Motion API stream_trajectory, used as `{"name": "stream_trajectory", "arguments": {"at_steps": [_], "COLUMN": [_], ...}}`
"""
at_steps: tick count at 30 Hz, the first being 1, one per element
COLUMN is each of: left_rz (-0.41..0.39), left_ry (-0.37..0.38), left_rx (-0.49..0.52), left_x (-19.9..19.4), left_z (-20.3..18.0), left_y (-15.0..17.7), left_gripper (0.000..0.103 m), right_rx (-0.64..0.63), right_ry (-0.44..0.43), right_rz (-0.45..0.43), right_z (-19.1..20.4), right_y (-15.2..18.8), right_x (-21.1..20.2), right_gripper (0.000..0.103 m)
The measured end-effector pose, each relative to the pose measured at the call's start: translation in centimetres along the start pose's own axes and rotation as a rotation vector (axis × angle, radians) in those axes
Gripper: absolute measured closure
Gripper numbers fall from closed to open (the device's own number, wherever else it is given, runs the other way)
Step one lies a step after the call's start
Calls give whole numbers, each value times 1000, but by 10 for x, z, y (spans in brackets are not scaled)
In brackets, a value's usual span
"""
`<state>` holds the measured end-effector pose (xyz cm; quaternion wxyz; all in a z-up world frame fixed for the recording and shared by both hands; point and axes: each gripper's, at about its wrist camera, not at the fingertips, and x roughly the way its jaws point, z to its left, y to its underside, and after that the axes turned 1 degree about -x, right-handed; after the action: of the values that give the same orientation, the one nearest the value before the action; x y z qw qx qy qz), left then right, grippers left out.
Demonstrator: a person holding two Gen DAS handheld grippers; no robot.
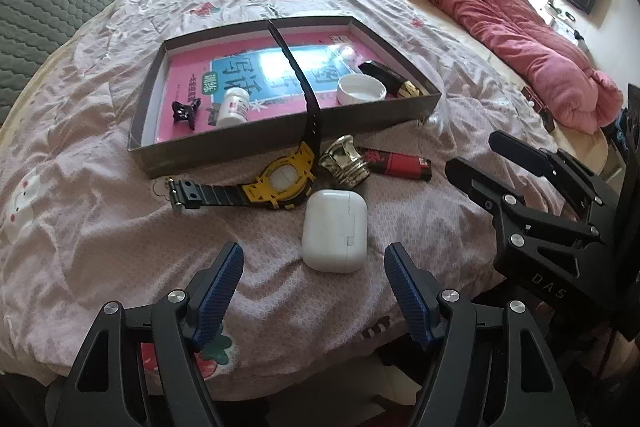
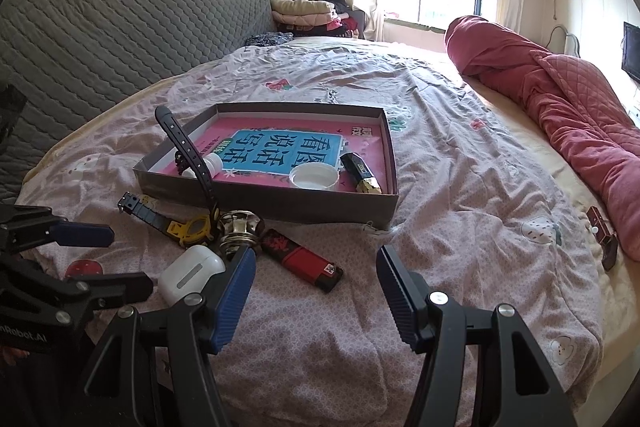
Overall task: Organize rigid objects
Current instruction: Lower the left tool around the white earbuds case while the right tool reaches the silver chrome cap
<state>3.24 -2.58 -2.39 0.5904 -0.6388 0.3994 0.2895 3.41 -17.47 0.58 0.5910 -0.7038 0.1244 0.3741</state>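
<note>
A grey shallow box point(image 1: 240, 143) point(image 2: 280, 201) lies on the bed with a pink book inside. In it are a white pill bottle point(image 1: 234, 107), a black hair clip point(image 1: 185, 111), a white round lid point(image 1: 361, 89) and a black-gold pack point(image 1: 394, 79). In front of the box lie a yellow-black watch point(image 1: 280, 183) point(image 2: 192, 227), a gold knob point(image 1: 344, 165) point(image 2: 240, 227), a red-black lighter point(image 1: 396, 163) point(image 2: 304, 261) and a white earbud case point(image 1: 334, 231) point(image 2: 190, 277). My left gripper point(image 1: 314, 291) is open, just short of the case. My right gripper point(image 2: 316, 295) point(image 1: 476, 163) is open, near the lighter.
A rolled red quilt point(image 1: 480, 11) point(image 2: 560, 107) lies along the right side of the bed. A grey quilted headboard point(image 2: 120, 27) stands at the left. Folded clothes point(image 2: 308, 13) are piled by the window. A small dark box point(image 2: 602, 235) lies at the bed's right edge.
</note>
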Motion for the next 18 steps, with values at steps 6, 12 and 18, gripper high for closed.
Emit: {"name": "stream_trajectory", "arguments": {"at_steps": [6,12,18], "left_rz": [24,30,39], "left_ry": [24,22,17], "left_rx": [3,18,18], "left_x": [10,21,37], "left_z": [-1,-5,-8], "left_y": [5,3,-3], "left_gripper": [29,29,29], "right_rx": [12,27,32], "right_ry": [-35,-46,-53], "right_rz": [16,22,27], "right_z": [0,-3,-6], "right_y": [1,0,0], "right_x": [6,10,14], "right_gripper": [41,41,41]}}
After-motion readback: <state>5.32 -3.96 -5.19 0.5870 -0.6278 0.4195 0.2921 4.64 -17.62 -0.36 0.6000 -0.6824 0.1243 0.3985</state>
